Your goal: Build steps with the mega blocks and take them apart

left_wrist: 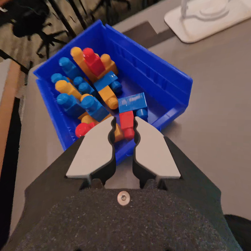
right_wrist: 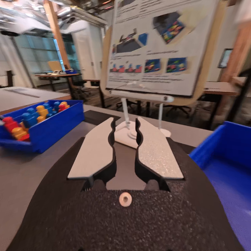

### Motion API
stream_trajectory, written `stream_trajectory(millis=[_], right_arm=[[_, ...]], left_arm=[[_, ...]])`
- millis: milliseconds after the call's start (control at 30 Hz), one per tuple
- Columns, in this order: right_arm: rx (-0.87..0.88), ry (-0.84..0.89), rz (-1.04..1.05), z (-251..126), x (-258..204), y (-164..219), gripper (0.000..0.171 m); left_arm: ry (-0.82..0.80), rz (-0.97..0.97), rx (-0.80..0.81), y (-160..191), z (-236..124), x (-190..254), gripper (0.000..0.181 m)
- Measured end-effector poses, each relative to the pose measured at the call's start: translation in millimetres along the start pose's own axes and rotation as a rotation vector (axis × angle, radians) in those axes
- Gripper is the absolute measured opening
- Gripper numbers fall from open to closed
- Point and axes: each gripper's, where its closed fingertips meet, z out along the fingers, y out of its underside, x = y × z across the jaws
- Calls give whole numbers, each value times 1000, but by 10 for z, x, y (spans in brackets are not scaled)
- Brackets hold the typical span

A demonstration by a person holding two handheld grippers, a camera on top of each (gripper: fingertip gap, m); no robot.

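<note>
Since the left tool (left_wrist: pixel 124 119) hangs open around a red block (left_wrist: pixel 127 122) in the crowded bin (left_wrist: pixel 156 70), neighbouring blocks could snag; the right tool (right_wrist: pixel 125 119) is open, empty.

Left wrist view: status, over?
Left gripper open above red block in blue bin. Right gripper open, empty. Nothing built yet. No obstruction.

Glossy plastic mega blocks (left_wrist: pixel 93 86) fill a smooth blue plastic bin (left_wrist: pixel 149 70) on the matt grey bench (left_wrist: pixel 203 122), beside a paper instruction sheet (right_wrist: pixel 153 47).

Second blue bin (right_wrist: pixel 224 163) edge-cropped
</note>
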Motion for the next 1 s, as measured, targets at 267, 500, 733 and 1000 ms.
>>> stream_trajectory(millis=[267,500,733,1000], right_arm=[[-94,-96,-51,72,-182,378,19],[-130,-114,-35,64,-181,469,17],[-147,-139,-20,80,-217,517,16],[-140,-177,-10,75,-280,475,16]], left_arm=[[155,109,-447,263,449,133,35],[164,198,-750,441,637,127,41],[165,271,-942,623,731,60,45],[190,301,-875,562,777,87,40]])
